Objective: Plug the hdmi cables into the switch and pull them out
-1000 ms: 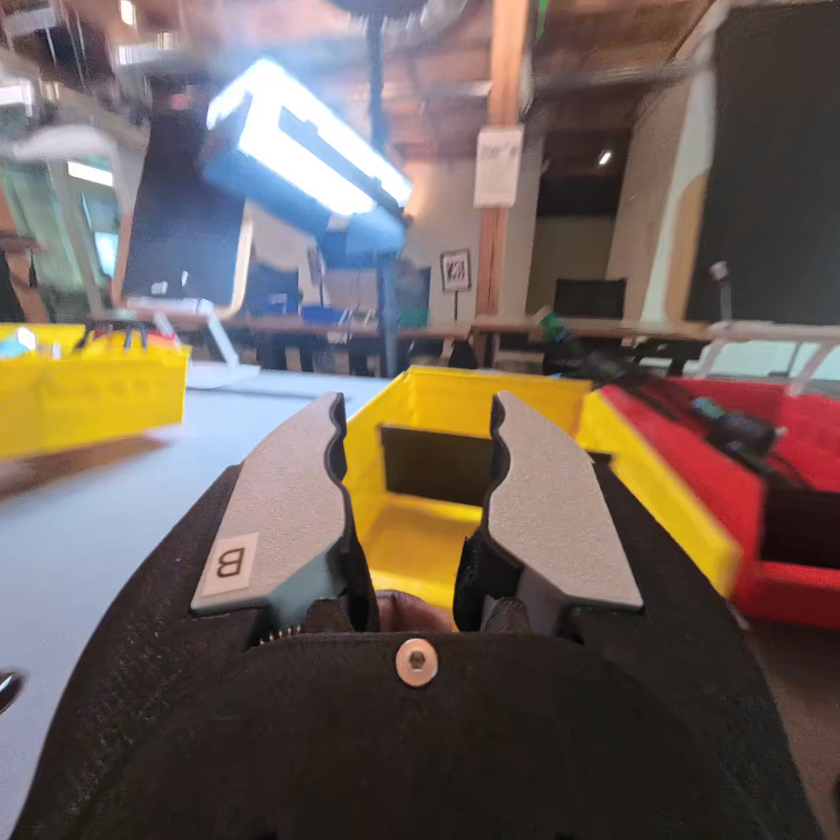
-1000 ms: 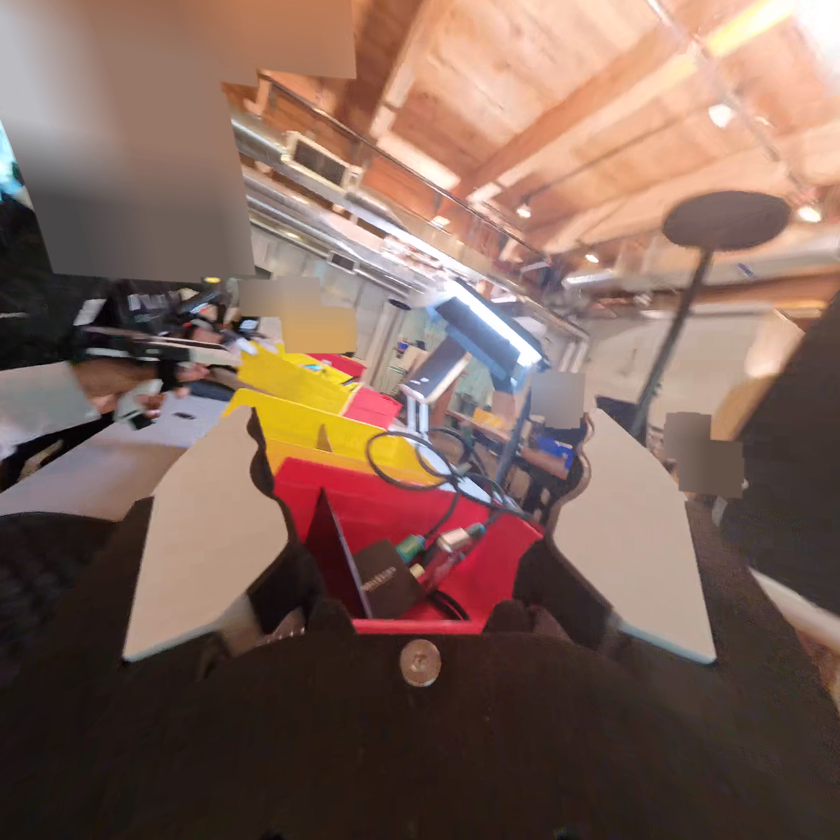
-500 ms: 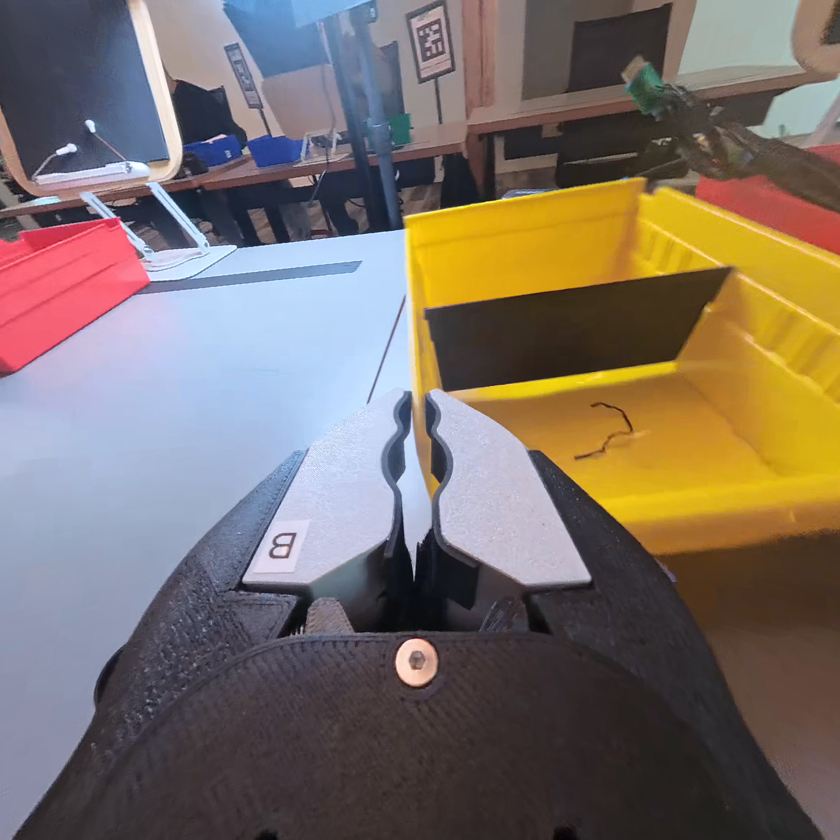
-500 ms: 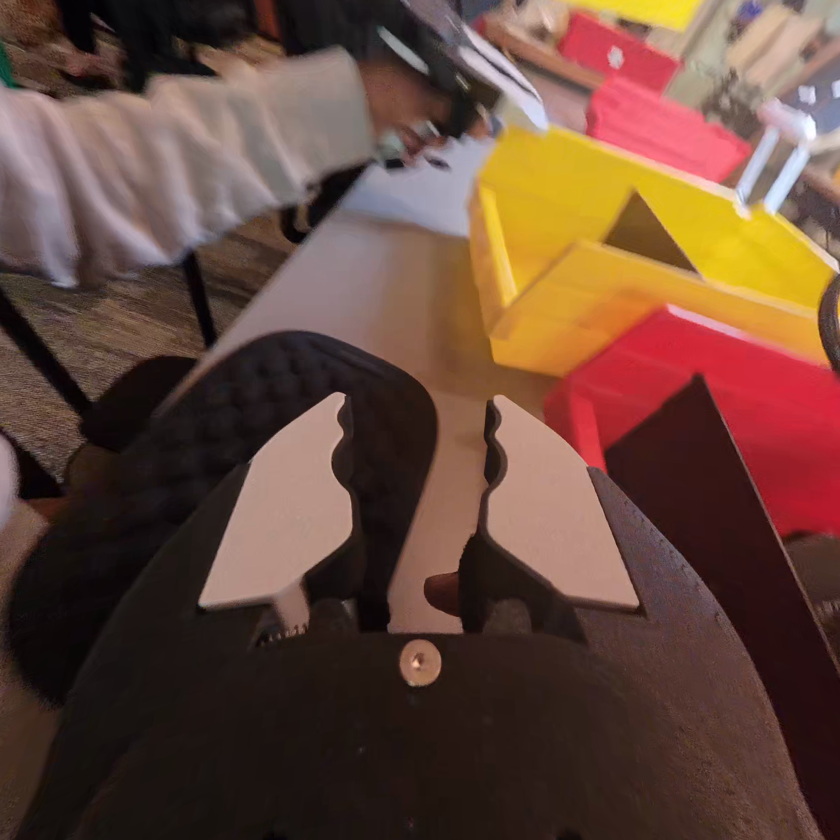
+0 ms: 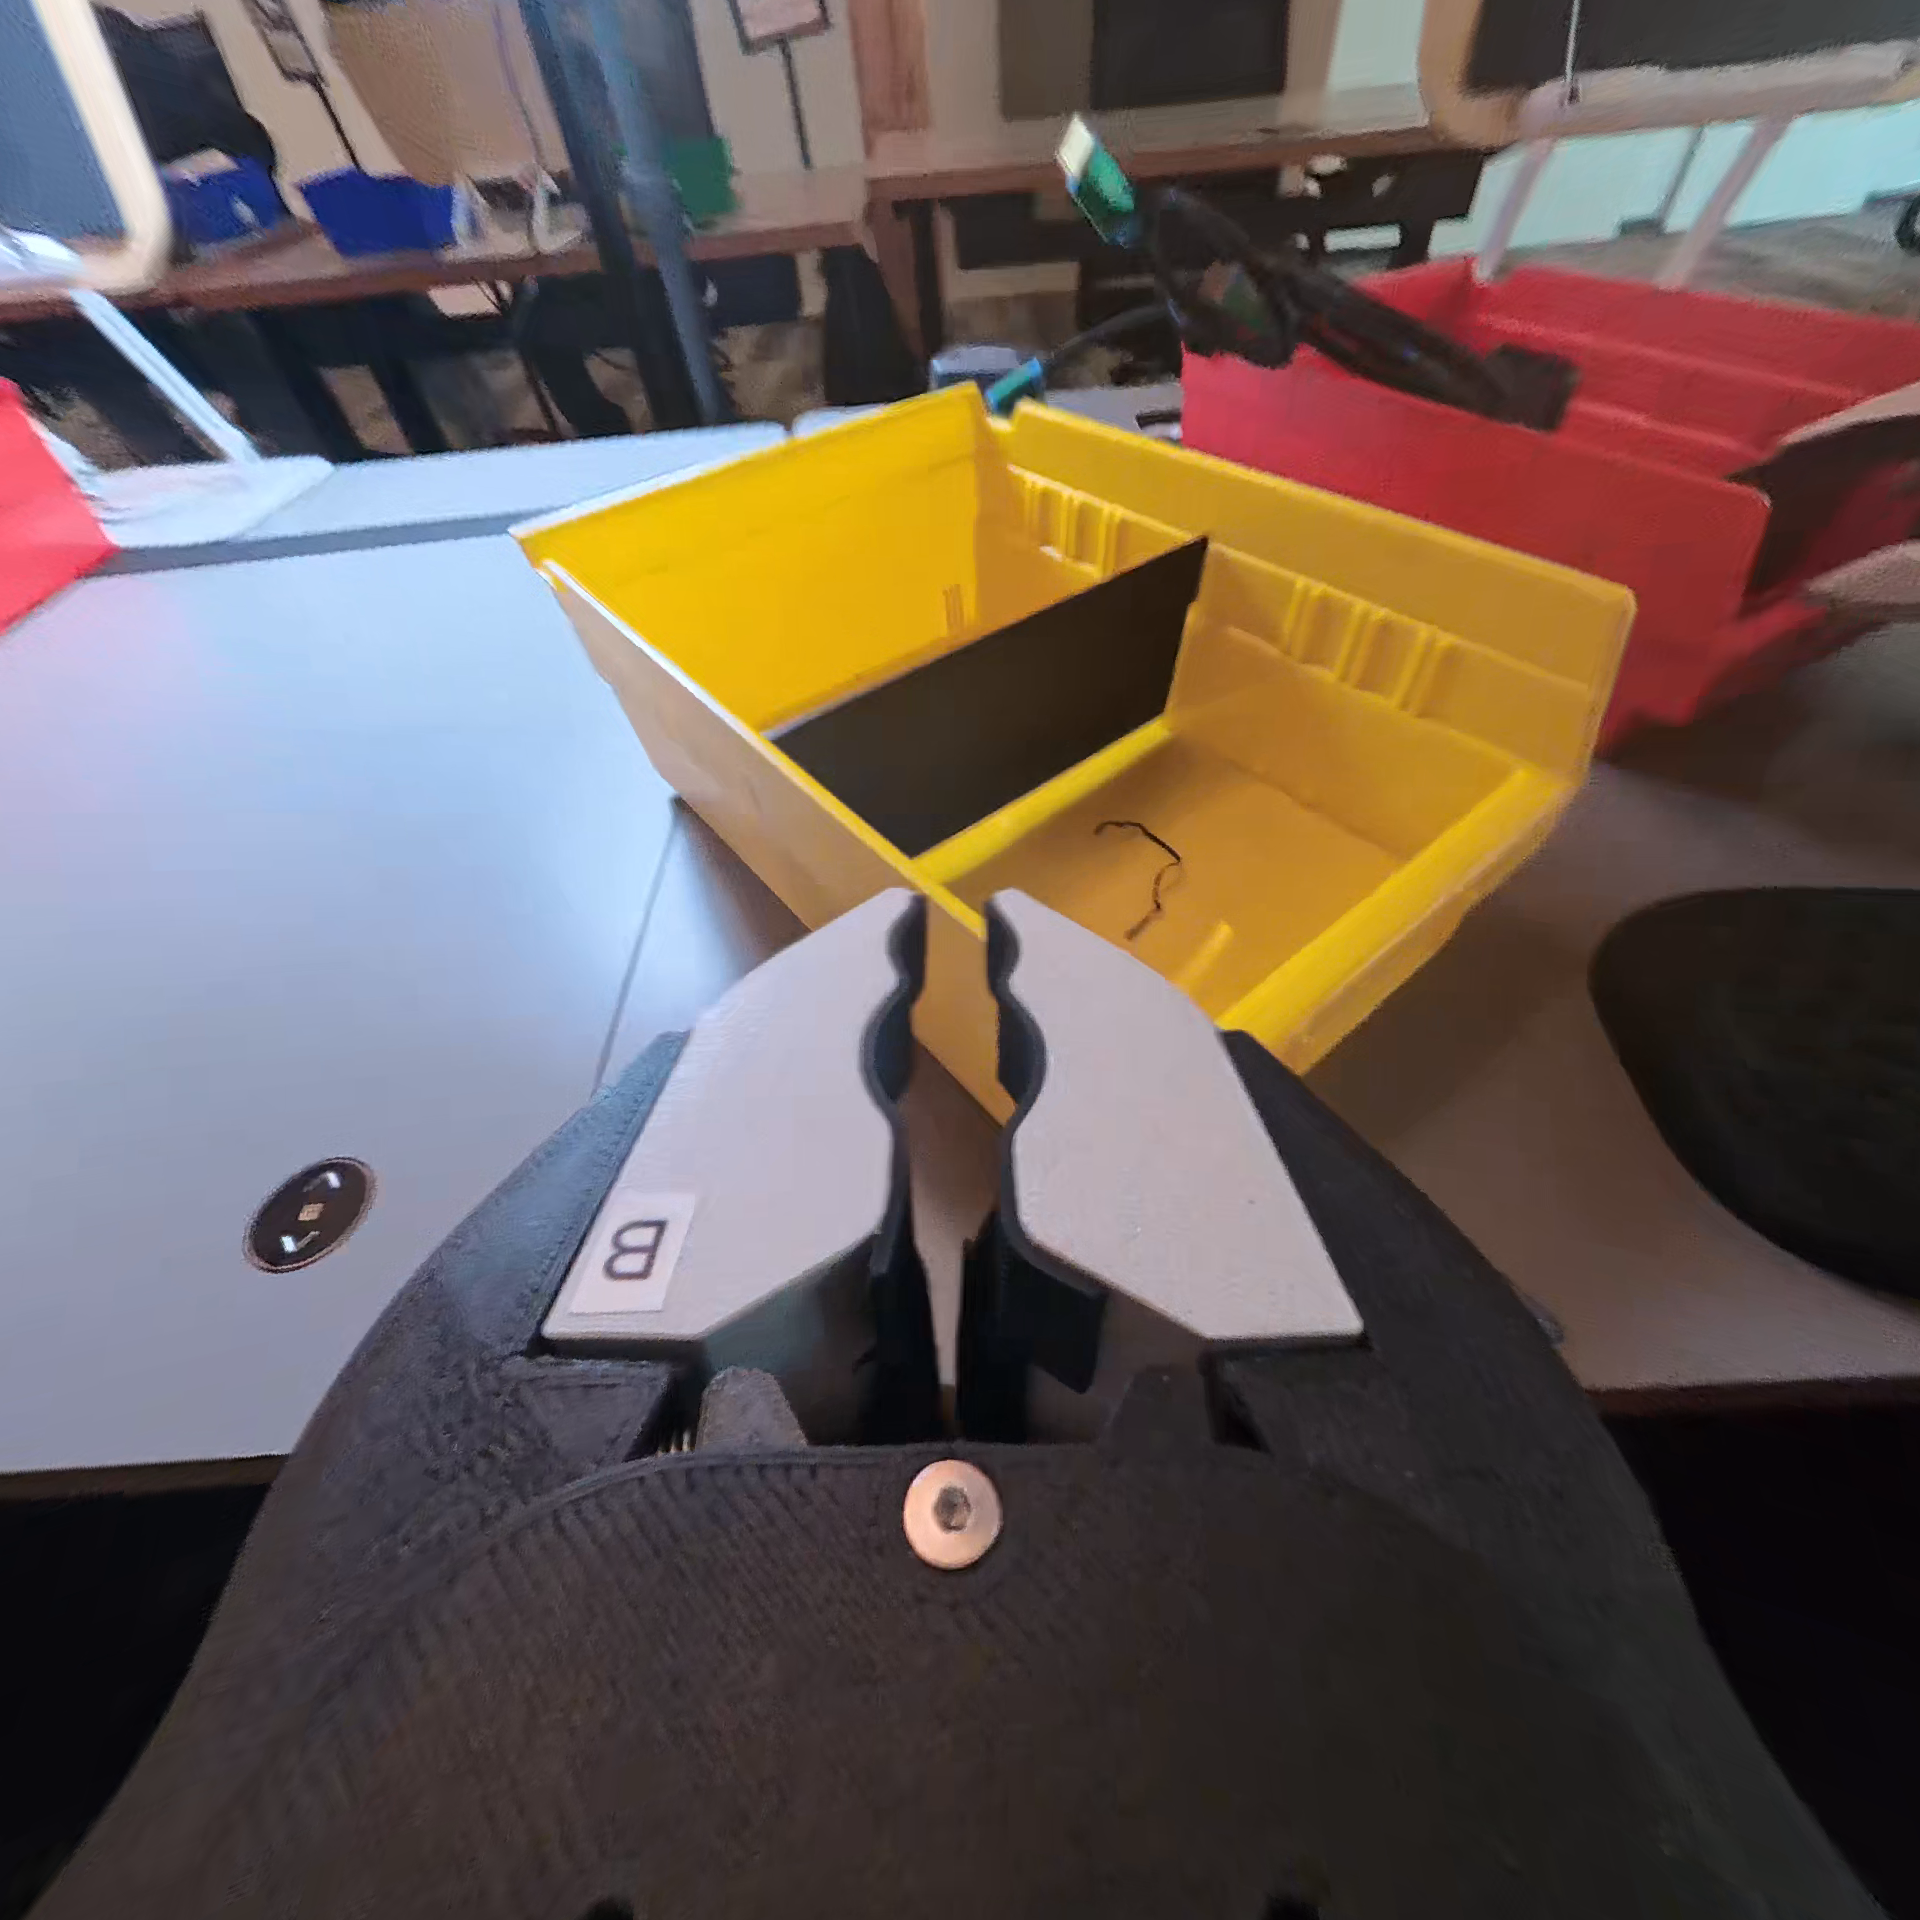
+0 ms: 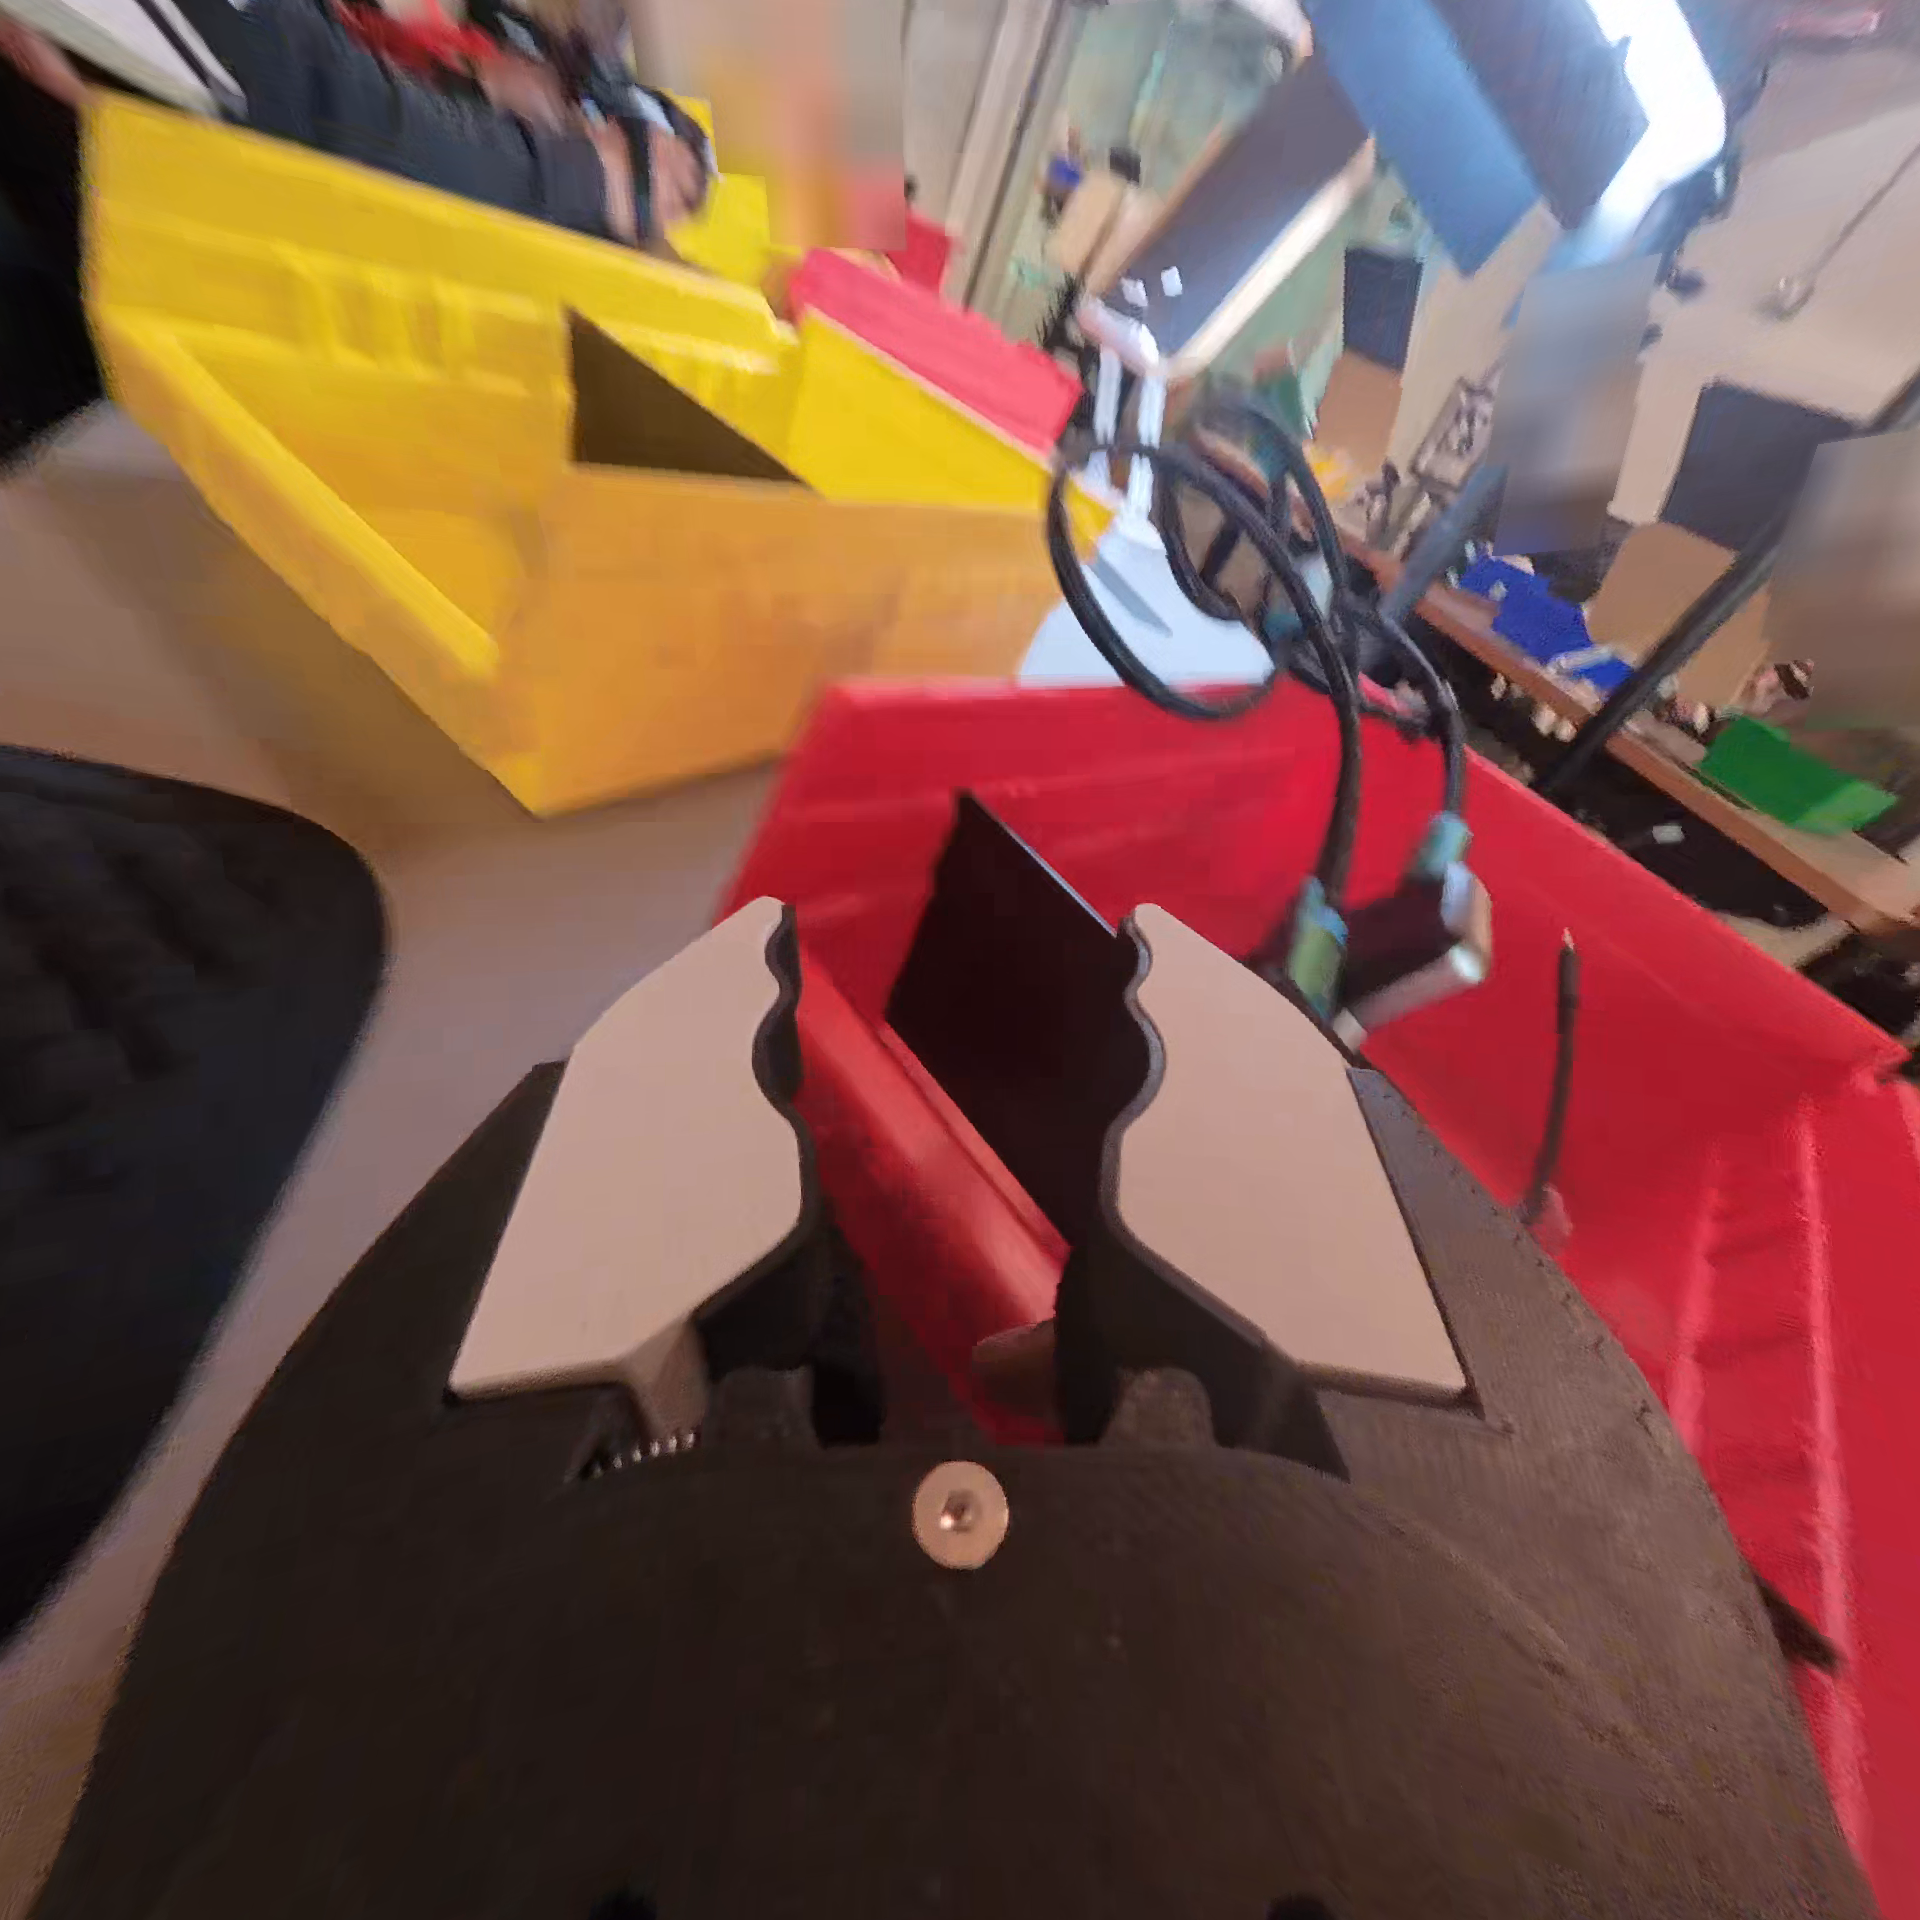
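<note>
In the left wrist view, the left gripper (image 5: pixel 951 925) points over the near corner of a yellow bin (image 5: pixel 1434 675) that stands on a grey table (image 5: pixel 312 831). Its two fingers (image 5: pixel 769 1143) stand only a narrow gap apart, with nothing between them; the bin's corner edge shows through the slot. A black divider (image 5: pixel 997 717) crosses the bin, and a thin black scrap of wire (image 5: pixel 1143 868) lies on the floor of the near compartment. Behind and to the right stands a red bin (image 5: pixel 1455 488). The hdmi cables (image 5: pixel 1340 322) rise out of it, well beyond the fingertips, one green-tipped plug (image 5: pixel 1096 182) sticking up in the air. The switch cannot be made out clearly here. The black body of the right gripper (image 5: pixel 1766 1081) shows at the right edge.

In the right wrist view, the right gripper (image 6: pixel 961 925) hangs over the near wall of the red bin (image 6: pixel 1714 1195). Its fingers (image 6: pixel 644 1174) are spread to a moderate gap and hold nothing. A black divider (image 6: pixel 997 935) stands in the bin, straight ahead between the fingertips. The switch (image 6: pixel 1403 956), a small dark box with a silvery end, sits past the right fingertip, to the right and beyond it, apart from the finger. Two hdmi cables (image 6: pixel 1351 727) with green-collared plugs run down into it; their black loops curl above the bin's far wall. The picture is blurred, so how deeply the plugs are seated cannot be told. The yellow bin (image 6: pixel 623 582) lies to the left, and the left gripper's (image 6: pixel 156 1091) black body shows at the left edge.
</note>
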`<state>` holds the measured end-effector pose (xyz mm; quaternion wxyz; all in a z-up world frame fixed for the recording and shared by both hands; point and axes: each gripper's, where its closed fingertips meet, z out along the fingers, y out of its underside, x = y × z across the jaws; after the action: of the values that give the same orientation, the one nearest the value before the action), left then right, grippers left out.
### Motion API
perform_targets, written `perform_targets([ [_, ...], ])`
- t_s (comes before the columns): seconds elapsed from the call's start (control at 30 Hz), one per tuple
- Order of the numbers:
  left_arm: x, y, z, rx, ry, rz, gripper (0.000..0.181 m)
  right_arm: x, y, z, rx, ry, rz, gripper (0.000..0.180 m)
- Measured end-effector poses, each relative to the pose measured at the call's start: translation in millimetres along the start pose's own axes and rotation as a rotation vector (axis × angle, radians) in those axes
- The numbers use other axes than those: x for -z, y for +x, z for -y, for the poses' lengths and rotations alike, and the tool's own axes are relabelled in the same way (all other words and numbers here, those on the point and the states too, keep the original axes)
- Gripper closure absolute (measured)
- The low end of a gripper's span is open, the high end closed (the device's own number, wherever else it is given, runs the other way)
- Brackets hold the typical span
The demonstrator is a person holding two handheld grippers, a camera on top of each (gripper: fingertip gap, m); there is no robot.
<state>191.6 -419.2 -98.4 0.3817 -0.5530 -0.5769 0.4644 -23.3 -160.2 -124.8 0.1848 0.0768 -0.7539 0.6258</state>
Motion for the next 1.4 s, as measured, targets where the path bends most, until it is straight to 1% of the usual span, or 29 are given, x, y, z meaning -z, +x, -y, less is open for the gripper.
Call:
perform_targets([
  [0.07,1.5,-9.5,6.7,0.024,0.070,0.062,0.139,-0.9,-23.9,24.5,0.011,0.083,0.042,0.118],
  [0.1,-0.6,-10.4,7.4,0.048,0.090,0.067,0.126,-4.3,-38.0,35.1,0.008,0.102,0.068,0.109],
  [0.13,-4.7,-9.6,7.0,0.078,0.103,0.060,0.117,-10.0,-53.6,42.9,-0.024,0.102,0.109,0.094],
  [0.2,-17.1,-3.7,-1.5,0.112,0.072,0.033,0.102,-26.3,-83.5,51.8,-0.164,0.053,0.209,0.053],
  [0.23,-23.9,-0.9,-9.2,0.116,0.032,0.027,0.098,-35.4,-93.5,56.1,-0.228,0.036,0.243,0.042],
  [0.27,-30.5,2.3,-16.7,0.115,-0.005,0.022,0.096,-44.2,-98.9,59.8,-0.267,0.022,0.258,0.044],
  [0.33,-41.0,11.0,-25.8,0.119,-0.039,-0.005,0.099,-62.7,-101.8,59.3,-0.317,-0.045,0.257,0.060],
  [0.4,-46.8,14.4,-27.3,0.133,-0.022,0.000,0.124,-80.6,-98.5,51.0,-0.350,-0.132,0.220,0.076],
  [0.43,-47.3,11.1,-26.6,0.132,-0.010,0.034,0.134,-87.9,-97.1,47.9,-0.357,-0.163,0.205,0.086],
  [0.47,-47.1,7.8,-26.1,0.115,-0.006,0.069,0.141,-93.9,-96.8,45.4,-0.359,-0.193,0.202,0.100],
  [0.5,-46.8,5.1,-25.7,0.090,-0.010,0.107,0.146,-99.1,-99.0,40.5,-0.355,-0.243,0.214,0.123],
  [0.53,-46.0,3.1,-23.8,0.070,-0.006,0.146,0.152,-103.5,-102.3,33.7,-0.344,-0.308,0.234,0.141],
  [0.57,-44.5,0.2,-20.9,0.055,0.004,0.197,0.158,-106.7,-102.4,29.8,-0.308,-0.349,0.239,0.144],
  [0.63,-39.8,1.2,-7.0,0.053,0.063,0.262,0.160,-110.7,-93.3,28.5,-0.153,-0.379,0.165,0.155],
  [0.7,-28.2,1.8,12.6,0.012,0.117,0.336,0.164,-109.2,-85.7,39.7,-0.003,-0.342,0.081,0.157],
  [0.77,-13.9,6.0,34.7,-0.038,0.178,0.376,0.165,-100.3,-80.6,60.4,0.069,-0.261,0.035,0.157],
  [0.83,0.7,18.7,63.3,-0.061,0.304,0.378,0.165,-83.1,-70.0,86.4,0.119,-0.158,-0.016,0.156],
  [0.9,8.9,40.6,93.0,-0.089,0.434,0.360,0.164,-55.6,-53.1,111.0,0.162,-0.058,-0.089,0.156],
  [0.97,7.8,73.0,118.9,-0.123,0.546,0.311,0.163,-18.7,-32.0,125.1,0.195,-0.002,-0.166,0.156],
  [1.03,-2.7,112.4,140.1,-0.142,0.624,0.221,0.162,25.5,-10.8,128.0,0.237,0.011,-0.243,0.156],
  [1.1,-23.2,155.7,157.2,-0.152,0.660,0.103,0.160,73.6,10.1,121.4,0.262,-0.017,-0.328,0.155],
  [1.2,-68.9,225.9,173.4,-0.128,0.648,-0.101,0.160,145.9,40.9,96.4,0.245,-0.122,-0.462,0.155],
  [1.3,-118.9,299.8,176.7,-0.113,0.561,-0.294,0.158,212.7,67.5,61.6,0.138,-0.235,-0.588,0.156],
  [1.4,-155.6,371.7,173.3,-0.129,0.471,-0.463,0.157,272.1,82.1,21.4,0.035,-0.316,-0.697,0.156],
])
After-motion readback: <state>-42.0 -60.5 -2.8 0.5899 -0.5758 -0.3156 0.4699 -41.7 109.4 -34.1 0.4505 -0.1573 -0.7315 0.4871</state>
